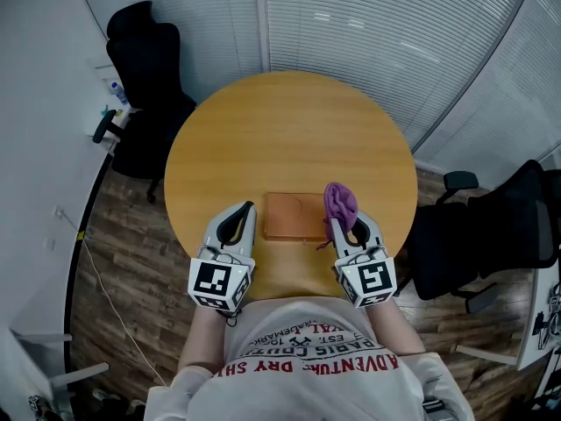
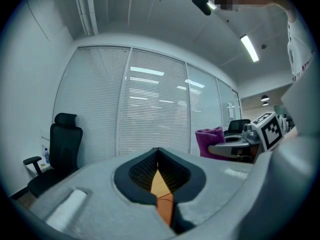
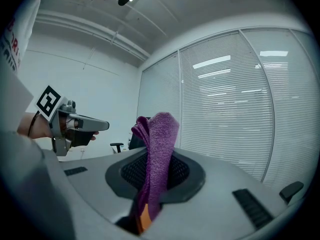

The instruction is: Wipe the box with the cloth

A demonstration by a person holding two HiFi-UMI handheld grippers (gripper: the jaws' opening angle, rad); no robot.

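A: Biggest worry first?

B: Box (image 1: 295,217) skating away. Lies flat on the bench (image 1: 289,121), toward the near side, pinned by nothing. Left gripper (image 1: 246,207) just beside its left edge, jaws closed and empty, seemingly not touching it. Likely to slide under a firm wipe unless braced from that side.

A: And the next one down?

B: Cloth (image 1: 341,204) working loose. Pinched in the right gripper (image 1: 349,226), bunched up and standing past the jaws, over the right end of the box. Hard to tell whether touching the lid yet. Could drag out of the jaws through friction. Or, with so little fabric spread forward, could leave bare jaw tips scraping the box instead of wiping it.

A: Anything around to get in the way?

B: Not much. Blinds (image 1: 368,24) all round the far side, well apart from the work. One black chair (image 1: 145,68) off the bench's far left, another (image 1: 491,226) at the right, neither reaching over the top. Only the box on the bench itself. Thin cable (image 1: 105,288) on the floor at the left, out of the wiping path.
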